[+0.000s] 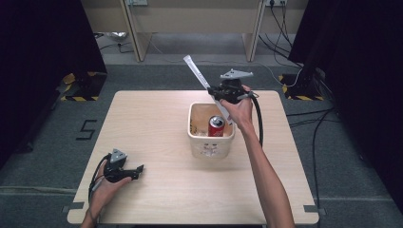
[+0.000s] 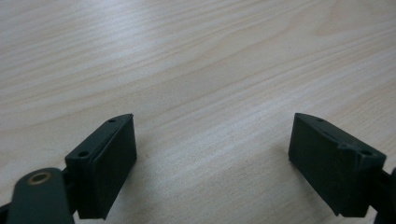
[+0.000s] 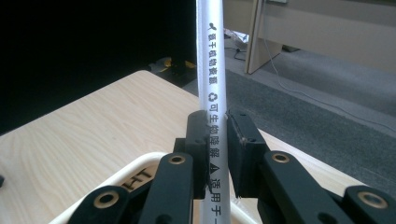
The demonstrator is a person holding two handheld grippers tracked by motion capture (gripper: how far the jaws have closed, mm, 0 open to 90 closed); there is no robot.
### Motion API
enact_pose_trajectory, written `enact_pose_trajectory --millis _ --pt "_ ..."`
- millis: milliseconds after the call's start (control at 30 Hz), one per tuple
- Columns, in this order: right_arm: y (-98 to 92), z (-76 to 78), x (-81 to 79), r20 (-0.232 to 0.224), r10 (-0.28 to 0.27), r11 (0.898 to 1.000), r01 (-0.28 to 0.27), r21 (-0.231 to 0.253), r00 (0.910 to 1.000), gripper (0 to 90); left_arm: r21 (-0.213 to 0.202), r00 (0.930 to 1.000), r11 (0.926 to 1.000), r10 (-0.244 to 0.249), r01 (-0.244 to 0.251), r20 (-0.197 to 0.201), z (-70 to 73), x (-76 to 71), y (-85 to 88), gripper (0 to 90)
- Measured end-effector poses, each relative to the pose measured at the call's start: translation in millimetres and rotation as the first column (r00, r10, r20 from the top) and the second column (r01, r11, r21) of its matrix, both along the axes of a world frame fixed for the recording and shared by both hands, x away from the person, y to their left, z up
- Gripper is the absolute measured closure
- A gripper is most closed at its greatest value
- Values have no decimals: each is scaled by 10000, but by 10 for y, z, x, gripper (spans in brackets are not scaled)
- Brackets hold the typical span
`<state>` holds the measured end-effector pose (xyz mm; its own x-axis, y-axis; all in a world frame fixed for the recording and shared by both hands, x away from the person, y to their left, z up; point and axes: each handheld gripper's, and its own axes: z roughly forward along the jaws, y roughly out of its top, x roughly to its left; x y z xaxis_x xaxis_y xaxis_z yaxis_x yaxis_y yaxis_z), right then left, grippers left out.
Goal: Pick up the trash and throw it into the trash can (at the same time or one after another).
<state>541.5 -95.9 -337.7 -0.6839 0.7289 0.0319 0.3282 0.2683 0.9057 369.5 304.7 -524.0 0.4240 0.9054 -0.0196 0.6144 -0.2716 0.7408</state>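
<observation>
Work in hand looked like loading rubbish into the bin (image 1: 211,142), which sat near the middle of the tabletop (image 1: 157,123).

Progress, as judged from how things lay:
- One red can (image 1: 216,126) stood upright inside the bin, toward its right side. That item counted as done.
- One long white sleeve (image 1: 196,71), flat and printed, like a wrapped straw or chopstick packet, was not yet in. The right tongs (image 1: 219,95) were clenched on it just behind the bin's far rim, with the sleeve slanting up and away to the left of the bin. In the right gripper view the pads (image 3: 198,135) pressed the sleeve (image 3: 212,70) from both sides, and the bin's rim (image 3: 140,170) showed directly below.
- Left to do, by my reading: bring the sleeve over the bin's opening and let it go.
- Some pale stuff lay at the bin's left inner wall; too small to identify.

The left tongs (image 1: 138,169) rested low on the tabletop, well to the left of the bin and nearer the person, released and holding nothing. The left gripper view showed them (image 2: 212,163) standing wide with bare wood (image 2: 210,70) between.

Count: bin, one. Can, one. Sleeve, one. Tongs, two. No other loose item lay on the tabletop around the bin.
</observation>
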Motion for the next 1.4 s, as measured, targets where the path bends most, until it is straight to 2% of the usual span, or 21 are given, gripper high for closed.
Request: enact_pose_trajectory --millis 133,300,467,800,1000,1067,1167,1300,1400 --pt "19 -96 111 -256 -53 9998 57 167 9997 796 -28 10000 10000 20 -20 8 -1 0 -2 146" --pt "51 -178 151 -447 24 10000 -24 14 9990 795 -37 10000 10000 22 -22 4 -1 0 -2 146" --pt "16 -161 111 -549 201 9998 -205 -65 9983 791 -33 10000 10000 12 -12 -12 0 0 -2 146" --pt "-139 -292 65 -749 357 9993 -352 77 9966 783 -38 10000 10000 20 -20 5 -2 -1 -3 146" --pt "-229 -307 -56 -761 455 9986 -474 -237 9961 765 -3 10000 10000 -5 5 1 0 0 -1 146" --pt "-245 -313 -111 -774 466 9972 -509 -541 9959 724 -26 10000 10000 14 -14 13 -1 0 -2 146" --pt "-281 -310 -178 -765 198 9958 -266 -878 9969 595 -21 10000 10000 14 -14 14 -1 0 -2 146" --pt "-366 -299 -238 -963 75 9969 -150 -776 9953 466 -24 10000 10000 15 -15 16 -1 0 -2 146" --pt "-446 -285 -293 -880 -197 9963 122 -847 9959 396 -21 10000 10000 14 -14 13 -1 0 -2 146"
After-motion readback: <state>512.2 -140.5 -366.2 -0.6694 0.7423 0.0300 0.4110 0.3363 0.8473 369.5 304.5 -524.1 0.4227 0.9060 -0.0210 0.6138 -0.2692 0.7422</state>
